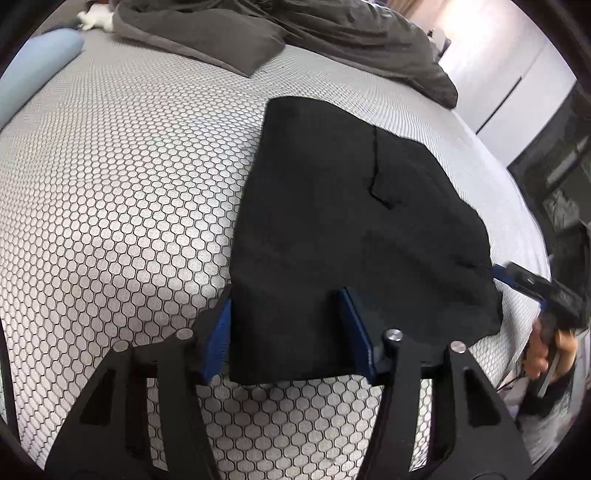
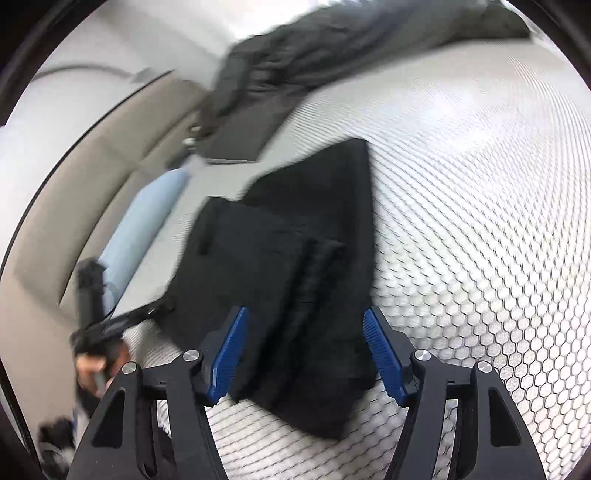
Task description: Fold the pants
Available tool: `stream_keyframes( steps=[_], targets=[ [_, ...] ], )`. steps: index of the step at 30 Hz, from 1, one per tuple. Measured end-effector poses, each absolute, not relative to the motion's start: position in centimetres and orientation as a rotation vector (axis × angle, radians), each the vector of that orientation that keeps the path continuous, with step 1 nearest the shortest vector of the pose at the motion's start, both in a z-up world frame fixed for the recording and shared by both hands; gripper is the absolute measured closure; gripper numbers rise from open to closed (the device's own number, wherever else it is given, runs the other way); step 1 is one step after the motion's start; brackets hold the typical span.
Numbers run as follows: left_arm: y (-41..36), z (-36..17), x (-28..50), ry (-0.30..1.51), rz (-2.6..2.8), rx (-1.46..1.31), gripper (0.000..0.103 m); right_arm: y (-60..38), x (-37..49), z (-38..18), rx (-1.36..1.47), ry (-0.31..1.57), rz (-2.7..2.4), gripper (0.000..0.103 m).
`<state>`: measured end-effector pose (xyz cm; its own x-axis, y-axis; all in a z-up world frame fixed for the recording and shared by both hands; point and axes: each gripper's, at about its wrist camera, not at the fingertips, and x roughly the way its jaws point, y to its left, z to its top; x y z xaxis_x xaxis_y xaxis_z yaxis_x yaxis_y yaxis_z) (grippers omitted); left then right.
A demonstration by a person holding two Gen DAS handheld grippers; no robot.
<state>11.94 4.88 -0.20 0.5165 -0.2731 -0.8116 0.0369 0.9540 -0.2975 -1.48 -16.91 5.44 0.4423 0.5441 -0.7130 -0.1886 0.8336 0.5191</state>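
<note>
Pants [image 1: 332, 229], black and folded into a compact stack, lie on the honeycomb-patterned mattress [image 1: 122, 192]. In the left wrist view their near edge reaches back between the two blue pads of the left gripper [image 1: 291, 332], whose jaws stand apart with the cloth lying in the gap; whether either pad presses the fabric cannot be told. A pocket seam shows as a thin dark line ahead of the jaws, up and to the right of them. The stack widens away from the fingers and ends in a straight far edge.

In the right wrist view, which is motion-blurred, the same pants [image 2: 295, 266] sit between and ahead of the right gripper [image 2: 306, 350]. Its jaws are also spread wide, one blue pad on each side of the layered near corner, and the cloth does not look pinched. Ribbed folds run lengthwise just inside the right-hand finger.

Beyond the jaws in the left view, a dark grey duvet [image 1: 280, 33] is bunched along the far side of the mattress. A light blue bolster [image 1: 33, 70] lies far off to the left of the fingers. At the right of the jaws, past the pants' edge, the other gripper and the hand [image 1: 550, 354] holding it come into view. In the right view the blue bolster [image 2: 147, 225] is ahead and left of the jaws.
</note>
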Motion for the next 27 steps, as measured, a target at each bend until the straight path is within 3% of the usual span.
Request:
stream_keyframes(
  steps=[1,4,9,13,16,22,27],
  targets=[
    [4.5,-0.1,11.8,1.012,-0.190,-0.229,0.052,-16.8,-0.9,4.5,0.408,1.050,0.460,0.037],
    [3.8,0.1,11.1,1.037,-0.216,-0.195,0.052,-16.1,0.4,3.2,0.378,1.062,0.404,0.063],
    [3.0,1.2,9.2,0.990,-0.205,-0.126,0.052,-15.6,1.5,4.7,0.316,1.036,0.343,0.063],
    [1.9,3.8,7.1,0.835,-0.176,-0.018,0.052,-15.9,-0.4,8.3,0.256,0.908,0.342,0.063],
    [-0.8,3.7,7.3,0.812,-0.296,0.017,0.046,-11.6,-1.8,9.7,0.193,0.842,0.446,0.061],
    [-6.1,-0.2,8.6,0.916,-0.421,0.187,0.046,-1.2,-0.6,5.2,-0.061,0.978,0.596,0.061],
    [-4.4,-0.1,7.2,0.933,-0.506,0.150,0.046,-2.7,-1.4,4.5,-0.260,0.974,0.552,0.061]
  ],
)
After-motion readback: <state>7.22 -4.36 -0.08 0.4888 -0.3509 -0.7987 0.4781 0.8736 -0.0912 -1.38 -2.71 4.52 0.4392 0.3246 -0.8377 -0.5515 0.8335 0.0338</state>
